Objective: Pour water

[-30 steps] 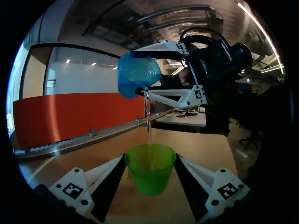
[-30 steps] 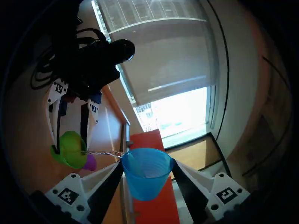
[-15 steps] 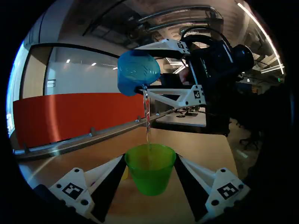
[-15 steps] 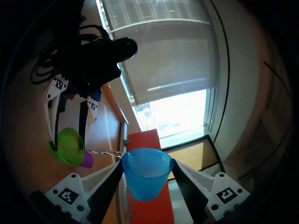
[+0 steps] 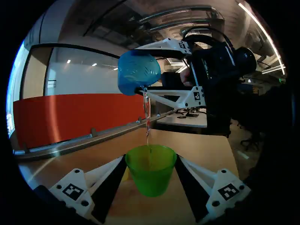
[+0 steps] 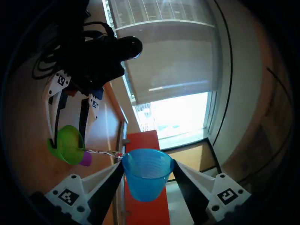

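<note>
A wooden table (image 5: 210, 146) is seen stretching away in the left gripper view, backed by a long orange panel (image 5: 75, 116) and a glass wall above it. In the right gripper view, a bright window (image 6: 176, 112) is seen under a half-lowered blind (image 6: 168, 56).

The left gripper (image 5: 150, 165) is clenched around a green cup (image 5: 150, 176), with one finger pressed against each side of it. The green cup is held upright with its mouth open upward, low over the table; whether its base touches the wood cannot be told.

The right gripper (image 5: 140, 69) is seen higher up and farther off, above the green cup, with a dark camera body and cables behind it. Its two fingers are closed on a blue cup (image 5: 137, 71), one on each side. The blue cup is tipped well over on its side, so that its rim points down toward the green cup.

A thin stream of water (image 5: 146, 116) is seen falling from the lower lip of the blue cup straight into the mouth of the green cup. In the right gripper view the same stream is shown as a fine line running from the blue rim across to the green one.

A small purple cup (image 6: 86, 159) is seen just beside the green cup, on the table
</note>
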### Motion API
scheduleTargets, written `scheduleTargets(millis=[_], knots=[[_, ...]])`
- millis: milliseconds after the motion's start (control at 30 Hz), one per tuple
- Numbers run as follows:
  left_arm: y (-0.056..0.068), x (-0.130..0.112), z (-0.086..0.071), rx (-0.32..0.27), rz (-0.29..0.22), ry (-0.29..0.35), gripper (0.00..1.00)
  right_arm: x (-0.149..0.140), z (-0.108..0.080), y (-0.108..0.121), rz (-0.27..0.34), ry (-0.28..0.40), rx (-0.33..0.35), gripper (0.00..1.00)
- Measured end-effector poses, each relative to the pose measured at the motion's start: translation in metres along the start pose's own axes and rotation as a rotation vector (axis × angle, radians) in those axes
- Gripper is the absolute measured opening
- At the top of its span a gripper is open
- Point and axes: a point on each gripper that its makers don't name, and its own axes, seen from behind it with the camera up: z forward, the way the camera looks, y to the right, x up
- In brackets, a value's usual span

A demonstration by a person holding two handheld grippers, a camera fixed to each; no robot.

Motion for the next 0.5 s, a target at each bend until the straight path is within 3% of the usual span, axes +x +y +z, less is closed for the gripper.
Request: scheduleTargets(millis=[500], knots=[[-0.0018,-0.0017,0.0021,0.003,-0.005,-0.001,0.89,0.0023,0.0015,0.0035,-0.048,-0.001,-0.01,0.92]])
